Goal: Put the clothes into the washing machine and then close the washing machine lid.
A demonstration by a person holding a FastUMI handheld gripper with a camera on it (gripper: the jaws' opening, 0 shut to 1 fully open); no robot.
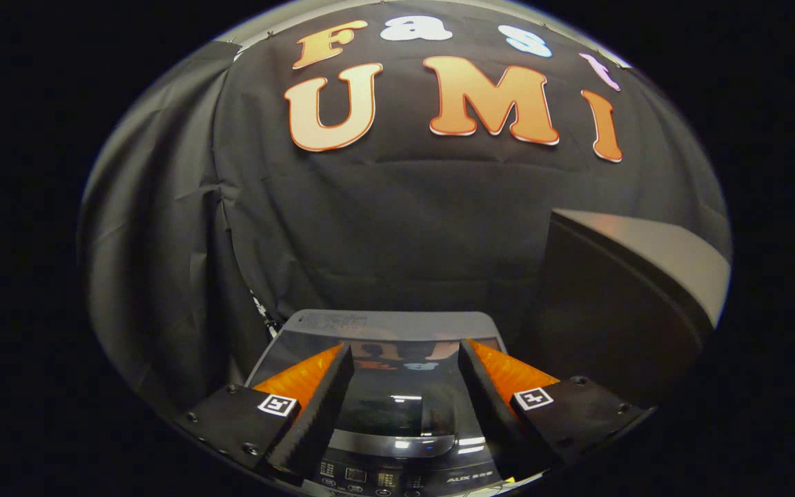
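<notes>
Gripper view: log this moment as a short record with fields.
machine: washing machine below the gripper
lid: glass lid lies flat, closed
gripper: gripper open, nothing between the fingers
fingers: over the lid, contact unclear
control panel: control panel at the near edge
clothes: cannot tell through the glass

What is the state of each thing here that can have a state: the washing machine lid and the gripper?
Washing machine lid: closed, lying flat; glossy top reflects the booth wall.
Gripper: open, fingers apart above the lid, holding nothing.
Dark box beside the machine: standing upright; whether open or closed cannot be told.
</notes>
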